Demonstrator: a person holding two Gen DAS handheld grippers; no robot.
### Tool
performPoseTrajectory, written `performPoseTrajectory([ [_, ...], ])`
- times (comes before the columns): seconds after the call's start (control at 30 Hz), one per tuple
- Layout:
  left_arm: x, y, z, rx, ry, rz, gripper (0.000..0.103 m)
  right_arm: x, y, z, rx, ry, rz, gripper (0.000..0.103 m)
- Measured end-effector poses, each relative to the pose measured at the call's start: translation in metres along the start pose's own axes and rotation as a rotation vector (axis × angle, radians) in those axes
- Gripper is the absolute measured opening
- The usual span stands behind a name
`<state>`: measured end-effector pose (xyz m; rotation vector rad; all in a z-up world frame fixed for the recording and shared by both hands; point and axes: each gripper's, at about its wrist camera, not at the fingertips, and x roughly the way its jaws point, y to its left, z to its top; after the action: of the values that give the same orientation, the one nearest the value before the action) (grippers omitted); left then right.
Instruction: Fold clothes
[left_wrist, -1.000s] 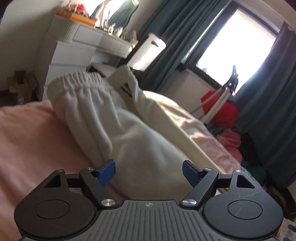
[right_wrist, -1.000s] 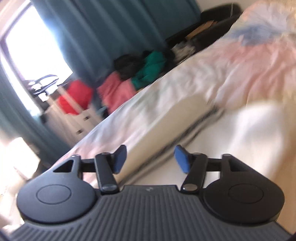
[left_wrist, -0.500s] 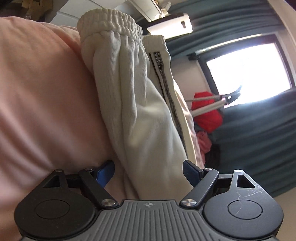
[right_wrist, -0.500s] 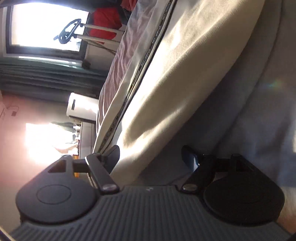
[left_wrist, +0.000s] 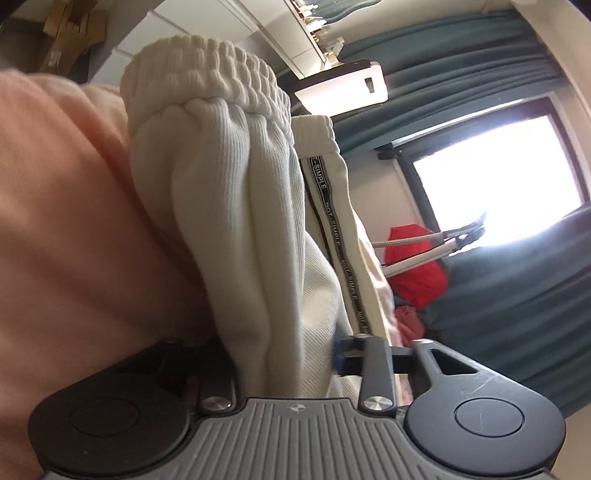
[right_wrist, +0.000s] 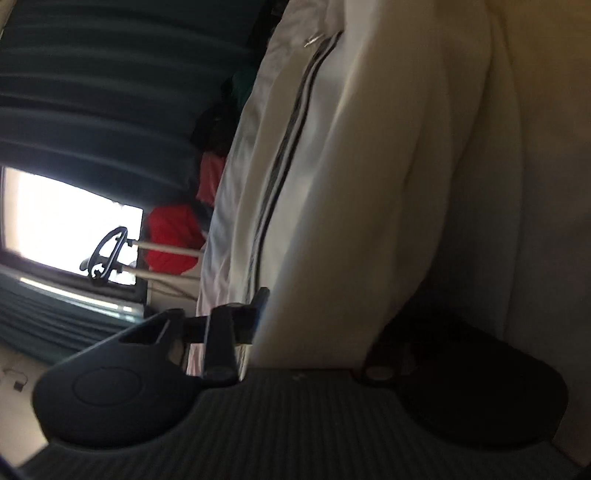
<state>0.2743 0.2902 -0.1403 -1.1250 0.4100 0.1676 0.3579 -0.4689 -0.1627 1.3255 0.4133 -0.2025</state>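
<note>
Cream sweatpants lying on pink bedding, elastic cuff at the far end, lettered black side stripe along one leg. Bunched fabric clamped in left gripper, jaws just closed onto it. Same cloth pinched in right gripper, jaws likewise just closed in; right view blurred and dim. Beyond: teal curtains, bright window, red bundle.
</note>
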Motion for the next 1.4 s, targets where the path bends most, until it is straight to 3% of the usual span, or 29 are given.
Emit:
performPoseTrajectory([
  [0.17,-0.013,-0.004,-0.002,0.048,-0.023,-0.023,0.016,0.0,0.014,0.006,-0.138,-0.031,-0.021,0.015],
  [0.27,-0.032,-0.004,-0.001,0.0,-0.013,-0.049,0.015,-0.005,0.024,0.005,-0.14,-0.023,-0.04,0.015],
  [0.47,-0.084,-0.017,-0.002,0.011,-0.02,-0.071,0.014,-0.04,0.035,-0.002,-0.151,0.007,-0.06,0.015],
  [0.73,-0.185,-0.011,-0.011,-0.022,-0.021,-0.073,0.014,-0.113,0.016,-0.006,-0.075,0.104,-0.095,0.015],
  [0.83,-0.243,0.007,-0.018,-0.013,-0.026,-0.026,0.014,-0.132,0.004,-0.011,-0.001,0.173,-0.127,0.015],
  [0.97,-0.279,0.026,-0.021,-0.047,0.007,0.045,0.017,-0.155,-0.023,-0.013,0.047,0.298,-0.183,0.017],
  [1.2,-0.287,0.025,-0.034,0.024,-0.008,0.16,0.033,-0.153,-0.051,-0.008,0.207,0.304,-0.15,0.026],
  [1.27,-0.288,0.019,-0.04,0.067,-0.008,0.204,0.044,-0.158,-0.055,-0.005,0.225,0.236,-0.134,0.035],
  [1.33,-0.288,0.01,-0.046,0.122,-0.01,0.26,0.061,-0.164,-0.055,-0.001,0.224,0.148,-0.127,0.042],
  [1.4,-0.286,-0.004,-0.055,0.206,-0.037,0.336,0.071,-0.163,-0.054,0.001,0.213,0.114,-0.115,0.045],
])
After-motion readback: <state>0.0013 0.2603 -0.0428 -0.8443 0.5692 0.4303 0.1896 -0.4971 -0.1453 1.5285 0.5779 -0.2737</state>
